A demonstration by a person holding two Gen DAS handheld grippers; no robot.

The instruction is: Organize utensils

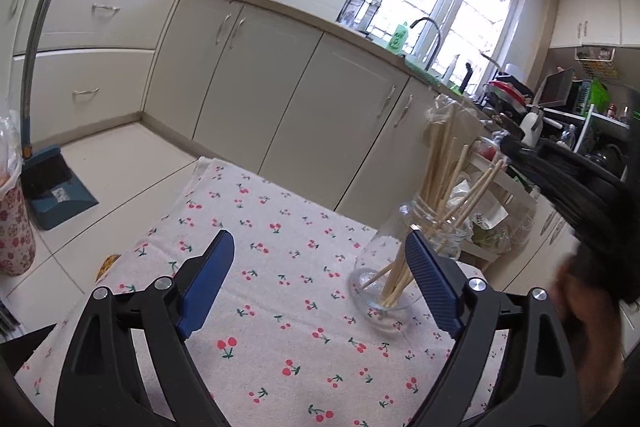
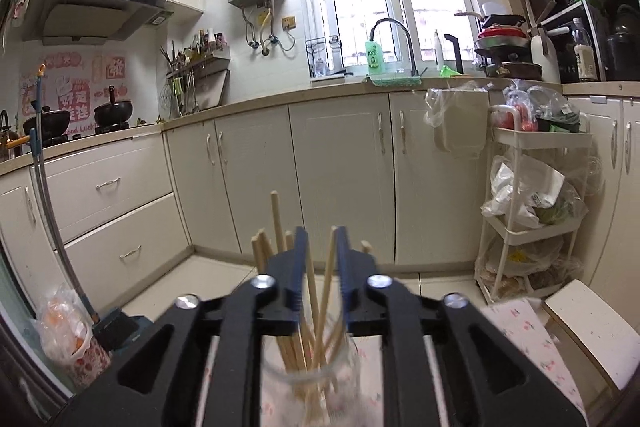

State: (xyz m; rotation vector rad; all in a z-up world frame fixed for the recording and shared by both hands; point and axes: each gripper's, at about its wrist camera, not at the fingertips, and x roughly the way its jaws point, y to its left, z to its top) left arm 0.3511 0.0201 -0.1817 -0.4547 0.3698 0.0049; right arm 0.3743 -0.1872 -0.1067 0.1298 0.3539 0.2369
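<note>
A clear glass jar [image 1: 384, 267] stands on the cherry-print tablecloth [image 1: 280, 259] and holds several wooden chopsticks [image 1: 444, 163]. My left gripper [image 1: 320, 267] is open and empty, low over the cloth, with the jar just inside its right finger. In the right wrist view my right gripper [image 2: 320, 263] hovers right above the jar [image 2: 312, 379], its blue fingers slightly apart with one chopstick [image 2: 326, 291] standing between them, not clamped. The other chopsticks [image 2: 276, 227] lean to the left.
Cream kitchen cabinets [image 2: 340, 171] run behind the table. A white storage cart [image 2: 532, 207] with bags stands at the right, and a white stool [image 2: 592, 327] is beside the table. A broom and dustpan [image 1: 56, 183] stand on the floor at left.
</note>
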